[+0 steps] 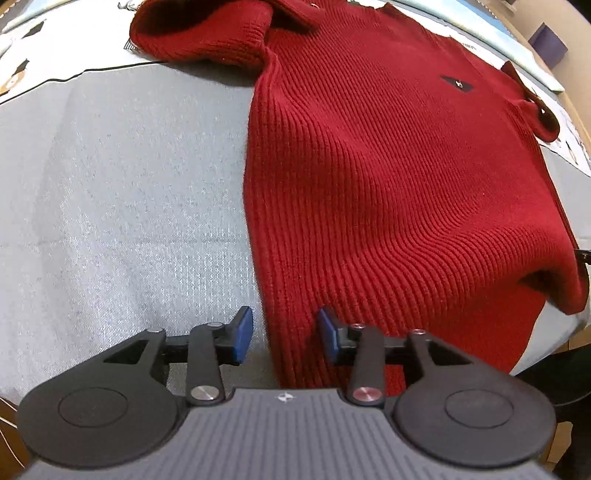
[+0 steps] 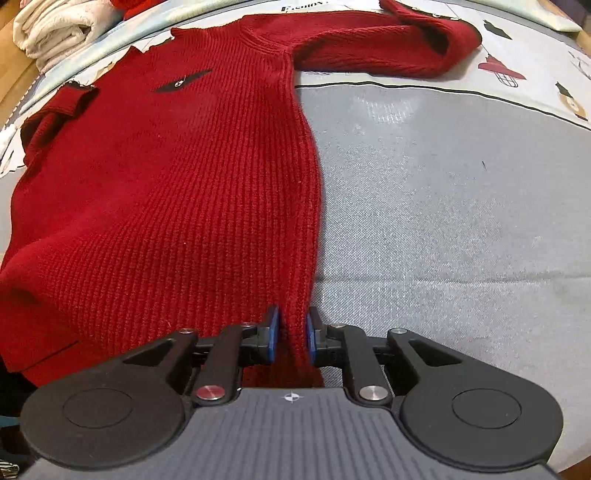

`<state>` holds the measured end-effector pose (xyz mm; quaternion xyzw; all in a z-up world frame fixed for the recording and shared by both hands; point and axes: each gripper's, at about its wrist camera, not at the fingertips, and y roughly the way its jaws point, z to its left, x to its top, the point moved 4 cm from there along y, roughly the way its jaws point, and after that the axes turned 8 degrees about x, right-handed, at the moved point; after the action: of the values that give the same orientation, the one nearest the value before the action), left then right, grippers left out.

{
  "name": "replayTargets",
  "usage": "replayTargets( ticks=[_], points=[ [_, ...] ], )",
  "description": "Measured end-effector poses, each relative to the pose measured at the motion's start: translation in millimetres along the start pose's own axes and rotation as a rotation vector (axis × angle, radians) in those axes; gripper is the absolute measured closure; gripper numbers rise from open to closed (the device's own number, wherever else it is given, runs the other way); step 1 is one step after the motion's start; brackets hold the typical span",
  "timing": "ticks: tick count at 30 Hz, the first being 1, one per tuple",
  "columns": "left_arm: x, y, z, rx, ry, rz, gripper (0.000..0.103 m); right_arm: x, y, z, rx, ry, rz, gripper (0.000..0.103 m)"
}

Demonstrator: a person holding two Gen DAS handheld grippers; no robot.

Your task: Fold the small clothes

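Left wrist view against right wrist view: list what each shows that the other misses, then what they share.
Only the left wrist view shows the left gripper, jaws apart astride the sweater's side edge, and a purple box. Only the right wrist view shows the right gripper, with the other edge between its pads, and folded white clothes. Both show the red sweater spread flat on the grey mat.

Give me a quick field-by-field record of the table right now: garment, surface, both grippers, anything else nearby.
garment: red ribbed knit sweater, front up, spread flat, sleeves out to the sides
surface: grey textured mat over a printed cloth
left gripper: open, jaws astride the sweater's hem corner, pads clear of it
right gripper: narrowly open, opposite hem corner between the pads; contact unclear
nearby: folded white towels at the far corner
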<state>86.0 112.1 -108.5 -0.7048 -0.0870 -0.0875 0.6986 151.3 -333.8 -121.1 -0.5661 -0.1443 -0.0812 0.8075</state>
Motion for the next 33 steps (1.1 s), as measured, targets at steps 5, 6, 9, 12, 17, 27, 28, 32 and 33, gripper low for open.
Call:
replayTargets(
  ticks=[5, 6, 9, 12, 17, 27, 28, 32, 33],
  points=[
    [3.1, 0.2, -1.1, -0.009, -0.004, 0.0, 0.057, -2.5, -3.2, 0.3, 0.005, 0.004, -0.006, 0.076],
    [2.9, -0.3, -1.0, -0.012, -0.004, -0.002, 0.057, -2.5, -3.9, 0.5, 0.007, 0.005, -0.009, 0.076],
    [1.7, -0.7, 0.9, -0.027, -0.006, -0.003, 0.057, -3.9, -9.2, 1.7, 0.013, -0.003, -0.017, 0.076],
    [1.5, 0.3, 8.1, -0.053, -0.012, 0.001, 0.056, -5.3, -15.2, 5.2, 0.022, -0.026, -0.026, 0.075],
    [-3.8, -6.7, 15.8, -0.11, -0.021, -0.002, 0.052, -12.2, -26.9, 4.6, 0.054, -0.039, -0.034, 0.074],
    [-16.8, -14.7, -3.1, -0.183, 0.079, -0.009, 0.047, -28.5, -46.7, -0.7, 0.172, -0.028, -0.032, 0.064],
    [-17.8, -15.2, -4.5, -0.187, 0.087, -0.008, 0.047, -31.3, -47.8, 2.9, 0.183, -0.042, -0.028, 0.062],
    [-22.0, -12.5, -11.3, -0.171, 0.13, 0.001, 0.047, -38.4, -48.8, 12.1, 0.209, -0.103, -0.001, 0.055],
    [-22.2, -11.1, -12.5, -0.162, 0.138, 0.005, 0.047, -40.5, -48.2, 14.3, 0.205, -0.119, 0.008, 0.054]
  ],
)
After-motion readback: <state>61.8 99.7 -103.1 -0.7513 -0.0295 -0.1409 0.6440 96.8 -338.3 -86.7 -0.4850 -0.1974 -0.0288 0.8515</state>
